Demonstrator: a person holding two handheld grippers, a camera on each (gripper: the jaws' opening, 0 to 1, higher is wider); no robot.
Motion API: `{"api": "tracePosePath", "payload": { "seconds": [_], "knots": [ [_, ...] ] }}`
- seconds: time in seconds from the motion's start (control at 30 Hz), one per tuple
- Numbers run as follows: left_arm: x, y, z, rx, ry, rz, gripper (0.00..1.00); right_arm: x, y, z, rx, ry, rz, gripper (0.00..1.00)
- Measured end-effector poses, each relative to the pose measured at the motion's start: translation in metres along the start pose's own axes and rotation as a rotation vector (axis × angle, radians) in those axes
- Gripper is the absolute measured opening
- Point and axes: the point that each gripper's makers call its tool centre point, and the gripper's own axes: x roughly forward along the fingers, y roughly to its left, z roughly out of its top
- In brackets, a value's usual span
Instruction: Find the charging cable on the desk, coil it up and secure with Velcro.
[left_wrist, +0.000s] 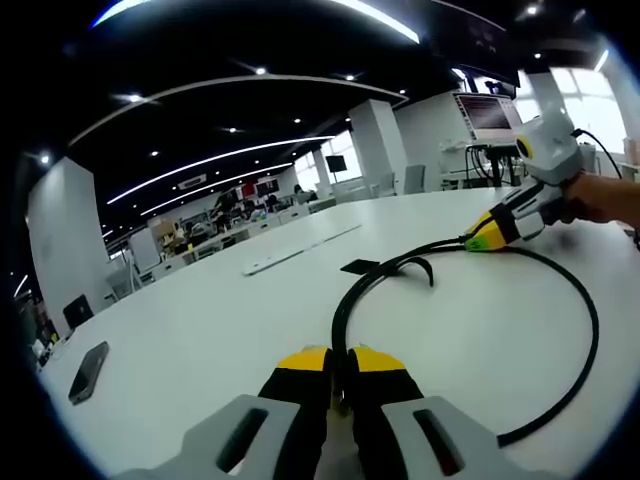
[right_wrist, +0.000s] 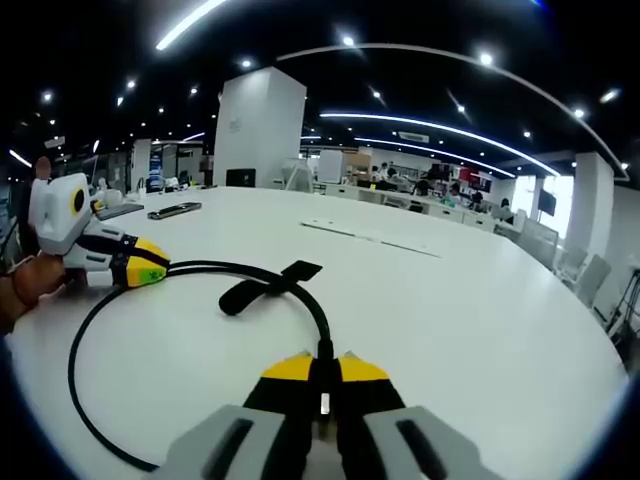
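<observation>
A black charging cable (left_wrist: 343, 305) lies in a wide loop on the white desk (left_wrist: 190, 320). My left gripper (left_wrist: 340, 362) is shut on one part of it at the bottom of the left gripper view. Across the loop, my right gripper (left_wrist: 478, 238) pinches the cable, with a person's hand (left_wrist: 600, 197) behind it. A black Velcro strap (left_wrist: 412, 262) hangs off the cable between the two grips. In the right gripper view the right gripper (right_wrist: 322, 365) is shut on the cable (right_wrist: 322, 318). The left gripper (right_wrist: 155, 270) grips it at the left, and the strap (right_wrist: 262, 288) lies flat.
A dark phone (left_wrist: 88, 370) lies near the desk's left edge. A long white strip (left_wrist: 300, 250) rests farther back, seen again as the strip (right_wrist: 370, 235). A second phone (right_wrist: 175, 210) sits at the far left. Office desks, chairs and pillars stand beyond.
</observation>
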Motion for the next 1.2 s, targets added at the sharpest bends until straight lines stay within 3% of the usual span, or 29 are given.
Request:
{"api": "tracePosePath", "payload": {
  "seconds": [1.2],
  "knots": [
    [0.0003,-0.0016,-0.0002,0.023,-0.002,0.001,0.08,-0.0021,-0.0031,-0.0003,-0.051,-0.012,-0.012,0.12]
  ]
}}
